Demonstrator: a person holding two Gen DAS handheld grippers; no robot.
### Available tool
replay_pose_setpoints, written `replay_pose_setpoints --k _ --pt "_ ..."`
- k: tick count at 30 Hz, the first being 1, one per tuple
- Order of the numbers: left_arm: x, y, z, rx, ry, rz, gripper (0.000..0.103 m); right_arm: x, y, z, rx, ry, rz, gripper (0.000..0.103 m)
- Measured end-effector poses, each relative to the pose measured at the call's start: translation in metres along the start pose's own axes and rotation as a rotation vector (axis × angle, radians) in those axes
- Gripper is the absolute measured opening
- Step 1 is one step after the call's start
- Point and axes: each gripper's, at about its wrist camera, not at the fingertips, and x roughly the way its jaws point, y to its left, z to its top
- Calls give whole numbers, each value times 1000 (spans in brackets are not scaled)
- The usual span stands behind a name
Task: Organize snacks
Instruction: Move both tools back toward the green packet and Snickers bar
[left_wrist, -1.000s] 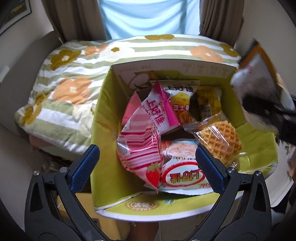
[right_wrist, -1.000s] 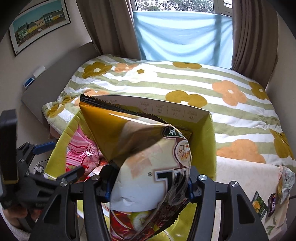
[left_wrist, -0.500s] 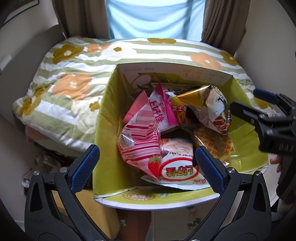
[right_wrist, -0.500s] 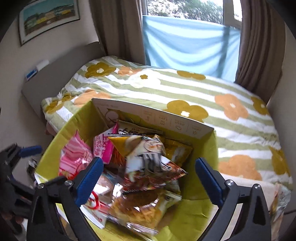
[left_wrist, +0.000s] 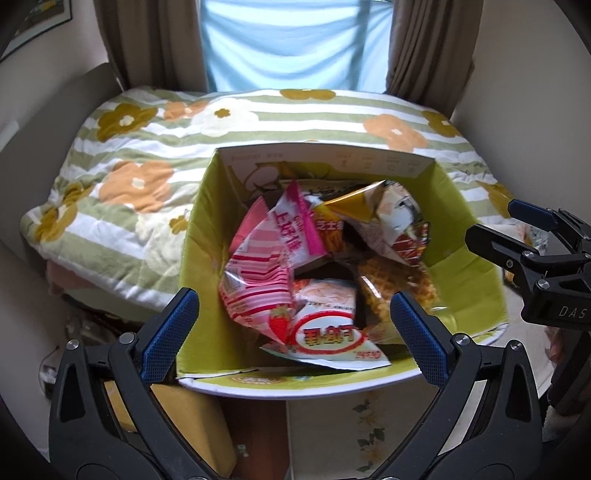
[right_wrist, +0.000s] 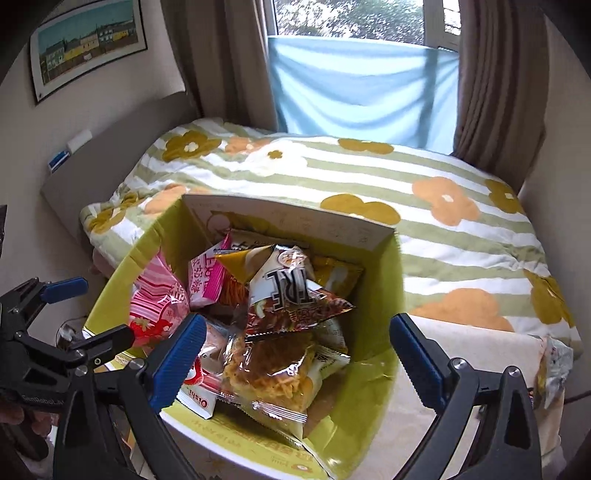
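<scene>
1. My right gripper (right_wrist: 295, 354), a black two-finger tool with blue ribbed pads, has just been opening; its jaws now stand wide apart with nothing between them, above the near part of the box.
2. My left gripper (left_wrist: 291, 332), the same kind of tool, is also spread wide and holds nothing. It hangs over the near edge of the box.
3. The open cardboard box with lime-green inner walls (right_wrist: 380, 280) stands against a bed under a green-and-white striped blanket with orange flowers (right_wrist: 443, 192).
4. Inside the box, a crinkled gold-and-white snack bag with a dark red base (right_wrist: 288, 288) lies on top of the pile, toward the far wall.
5. Just in front of it lies a clear packet of golden waffle (right_wrist: 273, 369).
6. To the left sit a pink-and-white striped bag with a strawberry picture (left_wrist: 255, 288) and a bright pink packet (left_wrist: 295, 229).
7. A white bag with a red oval label (left_wrist: 325, 336) lies nearest the front wall.
</scene>
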Motion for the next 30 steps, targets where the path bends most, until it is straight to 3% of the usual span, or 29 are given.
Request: replay_pose_setpoints --k 9,15,30 --pt "-13 -37 10 80 -38 -68 103 -37 -19 -7 49 -53 -70 99" --pt "-12 -72 18 155 -50 -154 103 -57 -40 -17 109 -62 -136 99" --pt "-18 -183 22 259 -73 -248 103 -128 -153 -63 286 -117 -304 99"
